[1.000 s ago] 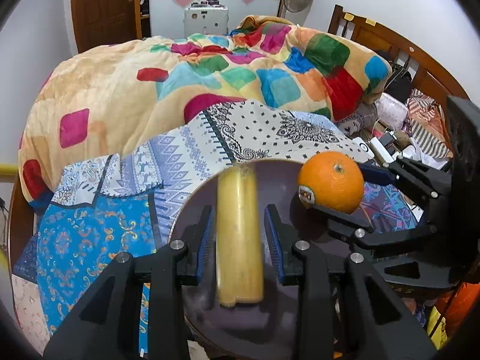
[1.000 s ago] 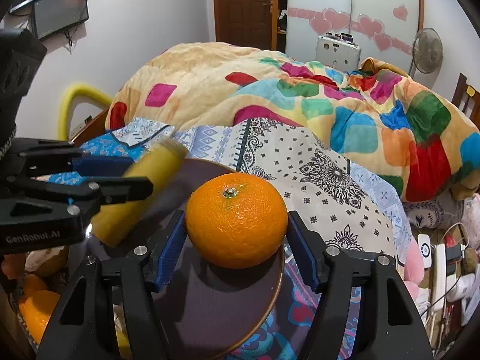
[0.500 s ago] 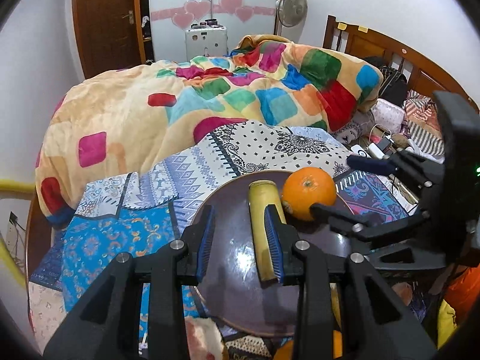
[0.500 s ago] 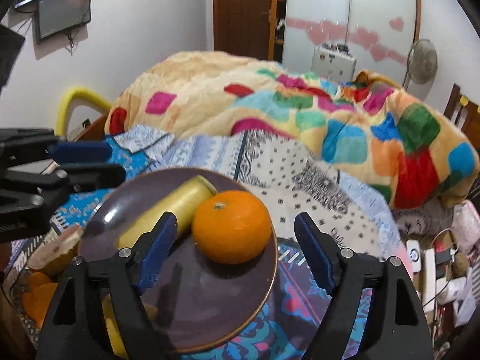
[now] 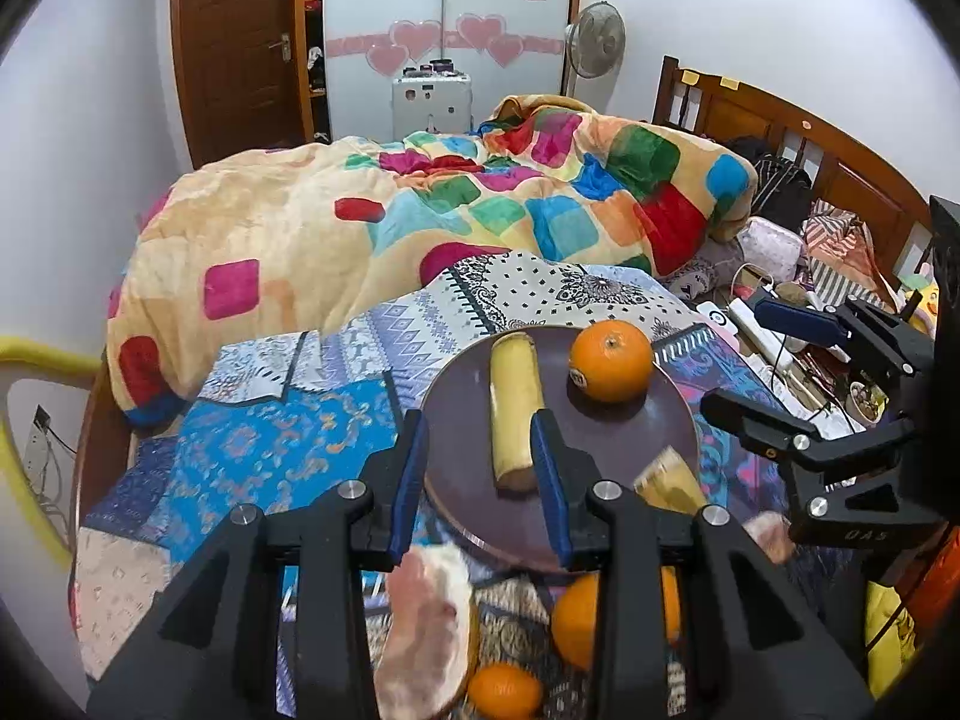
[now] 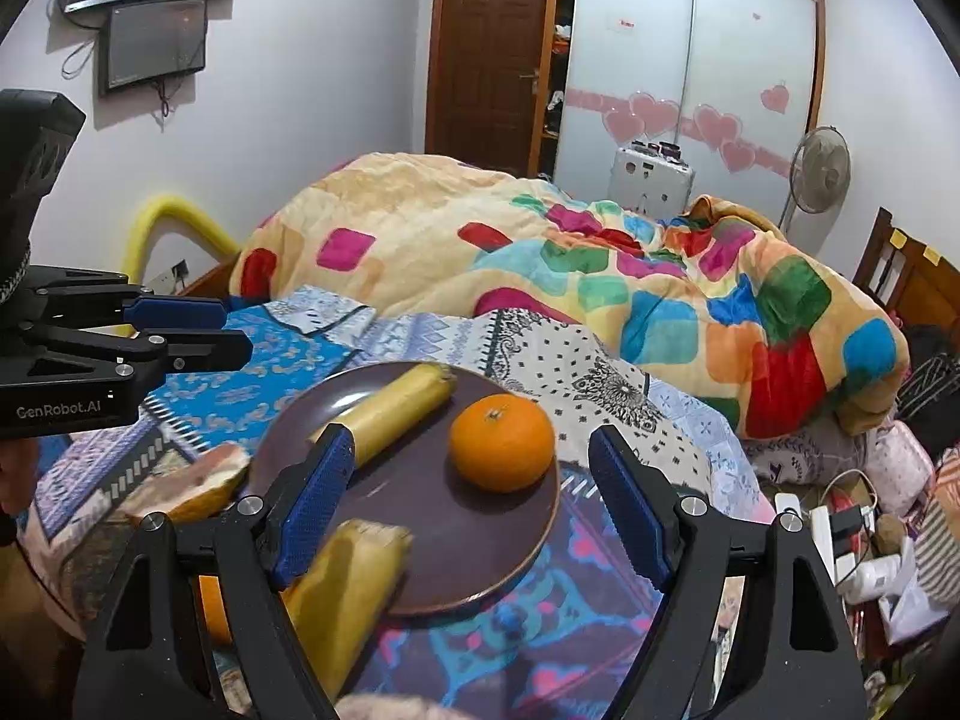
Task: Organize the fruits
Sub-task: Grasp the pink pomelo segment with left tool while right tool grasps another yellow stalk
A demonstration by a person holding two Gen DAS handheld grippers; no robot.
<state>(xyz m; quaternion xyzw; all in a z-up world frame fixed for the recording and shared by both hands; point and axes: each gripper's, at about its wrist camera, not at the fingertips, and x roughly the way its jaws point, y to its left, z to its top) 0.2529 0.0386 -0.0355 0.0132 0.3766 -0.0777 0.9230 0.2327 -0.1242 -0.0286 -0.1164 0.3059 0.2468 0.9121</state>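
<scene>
A pale yellow peeled banana piece (image 5: 513, 408) lies lengthwise on the round dark brown plate (image 5: 672, 420), its near end between the tips of the left gripper (image 5: 480, 462), whose blue-padded jaws stand apart and hold nothing. Just right of it on the same plate sits a round orange (image 5: 611, 360) with glossy, dimpled skin, a small stem dimple on top and a sticker low on its side. It is not touching the banana. The right gripper (image 6: 468, 504) is spread wide and empty (the orange shows between its tips, clear of both pads).

Below the plate's near rim lie more fruit: a pinkish pomelo wedge (image 5: 427, 618), two further oranges (image 5: 576, 618) and another yellow banana chunk (image 6: 345, 588).

The plate rests on a patterned blue and white bedspread (image 5: 258, 450). Behind it a cream quilt with coloured squares (image 5: 372, 222) is heaped up, with a brown wooden door (image 5: 234, 48), a heart-decorated wardrobe (image 5: 444, 30) and a standing fan (image 5: 594, 48) beyond.
</scene>
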